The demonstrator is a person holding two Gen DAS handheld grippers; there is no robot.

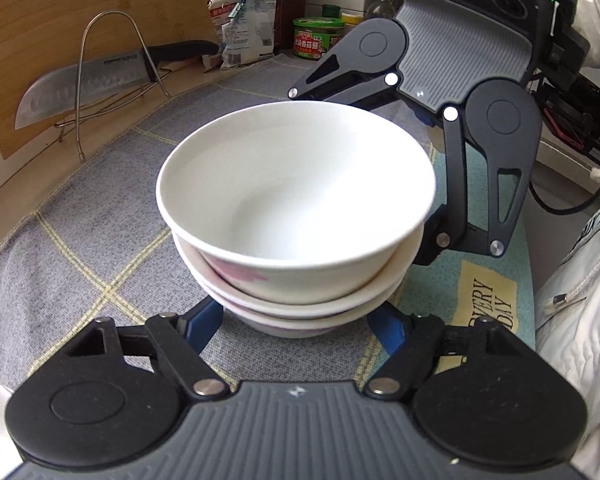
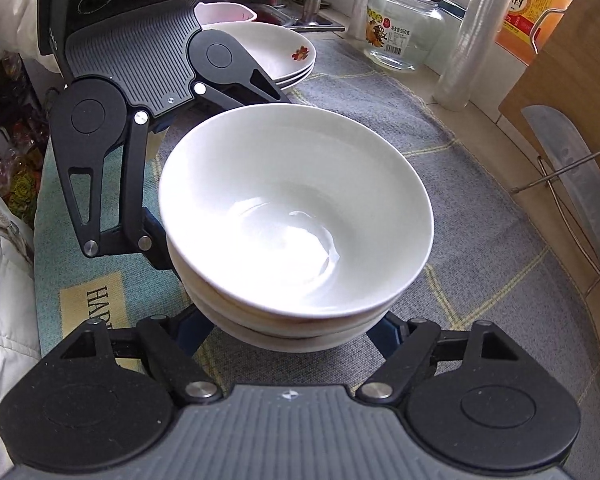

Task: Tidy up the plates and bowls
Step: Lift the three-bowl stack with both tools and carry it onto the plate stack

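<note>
Bowls (image 1: 296,208), nested in a stack, are sitting on the grey cloth (image 1: 80,240) between both grippers. The left gripper (image 1: 296,322) is hugging the bottom bowl at six o'clock, its jaws partly closed around it; the right gripper (image 1: 400,216) is meeting the stack from two o'clock, likewise clasping. Plates (image 2: 284,56) are waiting beyond.

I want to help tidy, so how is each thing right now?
Bowls, stacked three high, upright.
Plates, stacked.
Jar, lid on, empty.
Knife, stowed on edge, blade bare.
Left gripper, fingers around the stack's base, grip unclear.
Right gripper, the same.
</note>
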